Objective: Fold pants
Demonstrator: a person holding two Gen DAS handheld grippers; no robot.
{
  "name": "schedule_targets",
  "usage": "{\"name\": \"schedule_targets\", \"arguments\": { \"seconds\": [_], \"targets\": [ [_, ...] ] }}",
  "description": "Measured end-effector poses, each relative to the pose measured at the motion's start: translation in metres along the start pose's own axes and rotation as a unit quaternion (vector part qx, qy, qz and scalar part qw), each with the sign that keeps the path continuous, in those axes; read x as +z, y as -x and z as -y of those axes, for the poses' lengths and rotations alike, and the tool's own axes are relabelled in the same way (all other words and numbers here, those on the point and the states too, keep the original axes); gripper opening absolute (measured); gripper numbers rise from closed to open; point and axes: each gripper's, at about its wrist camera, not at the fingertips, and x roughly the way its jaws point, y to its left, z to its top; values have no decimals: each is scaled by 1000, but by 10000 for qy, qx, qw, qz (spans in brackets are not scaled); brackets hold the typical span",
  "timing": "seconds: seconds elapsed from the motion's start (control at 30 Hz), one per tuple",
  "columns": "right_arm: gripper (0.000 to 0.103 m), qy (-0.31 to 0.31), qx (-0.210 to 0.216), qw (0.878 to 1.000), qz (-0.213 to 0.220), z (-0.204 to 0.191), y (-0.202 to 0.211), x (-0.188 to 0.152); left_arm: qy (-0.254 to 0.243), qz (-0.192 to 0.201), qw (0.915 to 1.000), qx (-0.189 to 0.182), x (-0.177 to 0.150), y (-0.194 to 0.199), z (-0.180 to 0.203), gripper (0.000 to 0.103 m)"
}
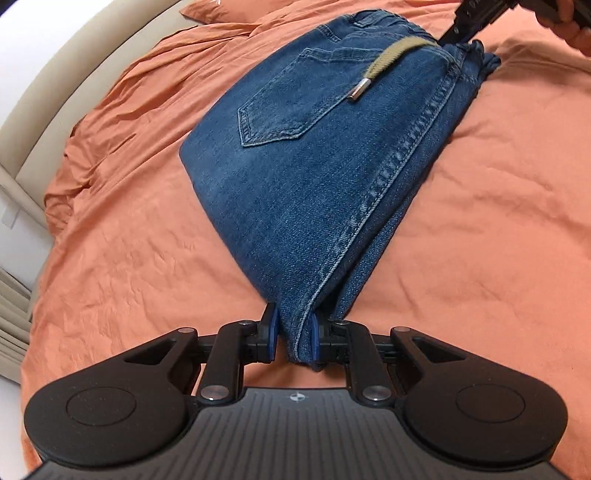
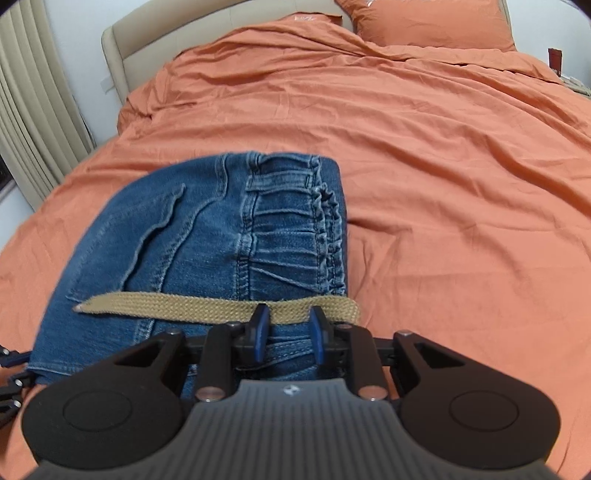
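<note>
Folded blue jeans [image 1: 314, 155] lie on the orange bed sheet [image 1: 129, 229], back pocket up, with a khaki drawstring [image 1: 391, 61] across the waistband. My left gripper [image 1: 293, 328] is shut on the jeans' near folded edge, denim between its blue pads. In the right wrist view the jeans [image 2: 207, 229] lie ahead, the drawstring [image 2: 207, 306] across them. My right gripper [image 2: 286, 328] grips the jeans' waistband end, with denim and the drawstring between its fingers; it shows in the left wrist view [image 1: 458, 31] at the far end.
The bed sheet [image 2: 424, 166] spreads wide to the right and beyond. Orange pillows [image 2: 432, 22] and a beige headboard [image 2: 177, 33] lie at the far end. Curtains [image 2: 33, 103] hang at the left.
</note>
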Motion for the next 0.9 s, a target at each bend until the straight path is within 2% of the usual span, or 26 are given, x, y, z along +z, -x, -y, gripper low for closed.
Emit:
{"name": "schedule_targets", "arguments": {
  "seconds": [0.17,0.37,0.43,0.47,0.5,0.53,0.63,0.7,0.77,0.83,0.9],
  "targets": [
    [17,102,-118,9999,16,-4,-3,3,205,-125,9996,-145,4,11,-7,20],
    [20,-123,-77,9998,164,-4,7,4,970,-188,9935,-562,-1,35,-31,24],
    [28,-175,-63,9995,266,-4,19,3,1186,-102,9906,-677,0,45,-40,28],
    [45,-216,-77,9992,312,-3,26,3,1273,-26,9895,-686,1,50,-45,30],
    [54,-239,-94,9990,360,-3,33,3,1362,49,9882,-699,3,55,-49,33],
    [54,-261,-55,9988,405,-1,39,3,1475,115,9864,-721,6,59,-55,35],
    [54,-436,13,9978,505,3,55,3,2015,321,9753,-850,18,62,-78,42],
    [60,-609,177,9968,484,9,60,4,2414,392,9655,-894,26,56,-94,48],
    [69,-800,351,9954,397,13,62,10,2772,362,9552,-970,35,46,-110,50],
    [71,-880,409,9948,304,15,62,17,3115,302,9432,-1111,43,35,-123,51],
    [73,-870,428,9951,168,16,59,24,3427,266,9318,-1165,50,21,-134,59]
  ]
}}
